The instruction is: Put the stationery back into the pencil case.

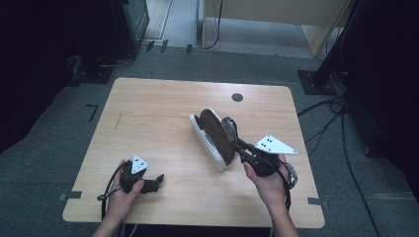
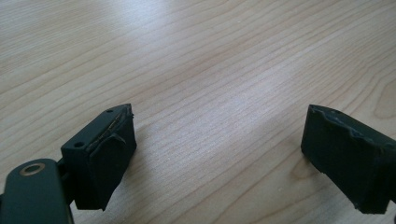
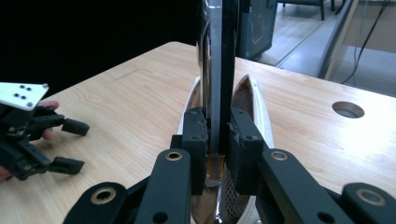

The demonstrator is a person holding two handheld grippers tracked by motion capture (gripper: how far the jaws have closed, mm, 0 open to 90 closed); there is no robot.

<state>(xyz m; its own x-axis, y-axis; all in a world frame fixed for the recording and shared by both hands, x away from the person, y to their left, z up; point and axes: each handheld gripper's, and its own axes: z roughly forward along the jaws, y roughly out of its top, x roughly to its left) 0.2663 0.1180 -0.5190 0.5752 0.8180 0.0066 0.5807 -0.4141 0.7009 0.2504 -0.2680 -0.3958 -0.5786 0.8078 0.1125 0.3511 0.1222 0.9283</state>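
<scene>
Grey carpet tiles surround a pale wooden table (image 1: pixel 163 113) with rounded corners; dark equipment stands and cables crowd the floor on both sides, and light wooden furniture stands beyond the far edge. Most of the tabletop's left and far parts lie bare, with a round cable hole (image 1: pixel 237 97) near the far edge. Right of centre lies an open white glasses case (image 1: pixel 210 140) with a brown lining, its long axis running from the far left toward the near right, well in from every edge. Just beside it, over its right-hand rim, the right gripper (image 1: pixel 240 144) is clamped on the handle of a metal spoon (image 1: pixel 229 126); in the high view the spoon points away from the person and slightly left, roughly along the case, bowl at the far end. In the right gripper view the handle rises straight between the closed pads. The left gripper (image 1: pixel 159 180) rests near the near-left edge, jaws spread wide with bare wood between them.
</scene>
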